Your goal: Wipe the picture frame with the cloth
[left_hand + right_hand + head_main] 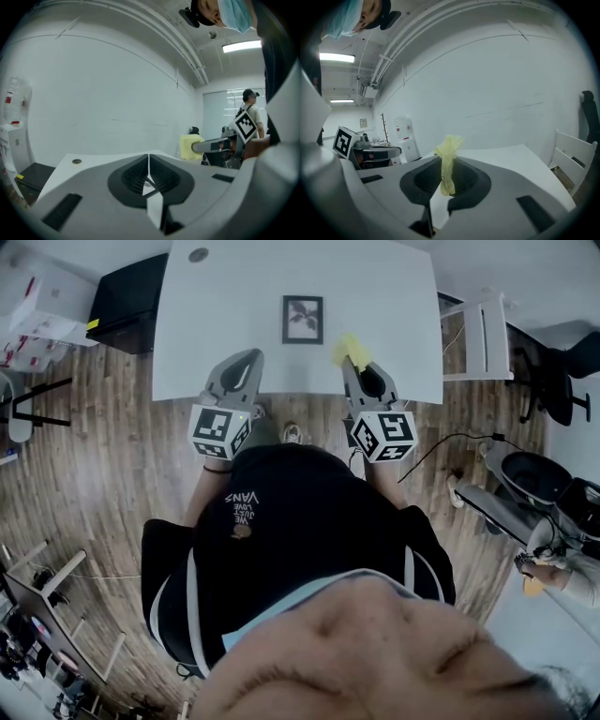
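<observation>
Just right of the picture frame (pixel 303 320), the right gripper (pixel 351 364) has its fingers clamped on the cloth (pixel 345 347). The left gripper (pixel 251 360) has its fingers together.

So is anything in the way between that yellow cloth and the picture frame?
Nothing visible does. The cloth, pinched in the right claw, is just right of the picture frame, with only bare table between.

The print inside the small black picture frame (pixel 303 319) is too small to make out. The right claw (pixel 353 362) hides part of the yellow cloth (pixel 343 347).
</observation>
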`<state>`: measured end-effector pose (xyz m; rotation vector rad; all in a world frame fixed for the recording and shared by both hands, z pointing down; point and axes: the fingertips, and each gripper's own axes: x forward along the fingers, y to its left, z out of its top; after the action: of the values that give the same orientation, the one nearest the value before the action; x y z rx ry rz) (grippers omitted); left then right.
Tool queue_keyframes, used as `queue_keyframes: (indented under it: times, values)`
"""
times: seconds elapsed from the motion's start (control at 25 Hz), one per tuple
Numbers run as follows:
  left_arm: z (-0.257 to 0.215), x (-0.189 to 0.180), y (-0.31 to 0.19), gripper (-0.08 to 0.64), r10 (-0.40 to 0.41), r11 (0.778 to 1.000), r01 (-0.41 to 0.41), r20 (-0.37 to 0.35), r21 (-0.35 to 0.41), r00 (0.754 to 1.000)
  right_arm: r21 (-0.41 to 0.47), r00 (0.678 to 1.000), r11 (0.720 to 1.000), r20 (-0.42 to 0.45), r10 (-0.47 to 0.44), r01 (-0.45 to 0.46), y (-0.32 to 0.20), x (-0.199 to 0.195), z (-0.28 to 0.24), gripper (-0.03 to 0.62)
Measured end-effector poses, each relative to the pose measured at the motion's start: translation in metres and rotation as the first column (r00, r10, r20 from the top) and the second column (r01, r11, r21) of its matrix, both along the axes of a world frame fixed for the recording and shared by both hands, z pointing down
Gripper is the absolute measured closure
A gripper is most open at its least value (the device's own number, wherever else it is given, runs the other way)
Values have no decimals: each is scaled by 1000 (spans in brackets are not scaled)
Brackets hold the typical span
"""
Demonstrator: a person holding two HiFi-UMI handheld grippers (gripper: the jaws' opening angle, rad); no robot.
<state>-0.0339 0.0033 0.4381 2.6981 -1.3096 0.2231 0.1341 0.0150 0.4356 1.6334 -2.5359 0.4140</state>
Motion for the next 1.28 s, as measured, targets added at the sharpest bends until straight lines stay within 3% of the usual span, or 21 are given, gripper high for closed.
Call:
queue_keyframes:
  times: [0.68,1.28]
  values:
    - [-14,-28,-86,541,173,985,-173,0,7,985,-1,990,991,6,137,-137,-62,-43,-14,546]
    - [-5,-50,-118,541,264,964,-264,-12,-11,964,-6,975,975,-7,222,-222,-87,-69,-11,546]
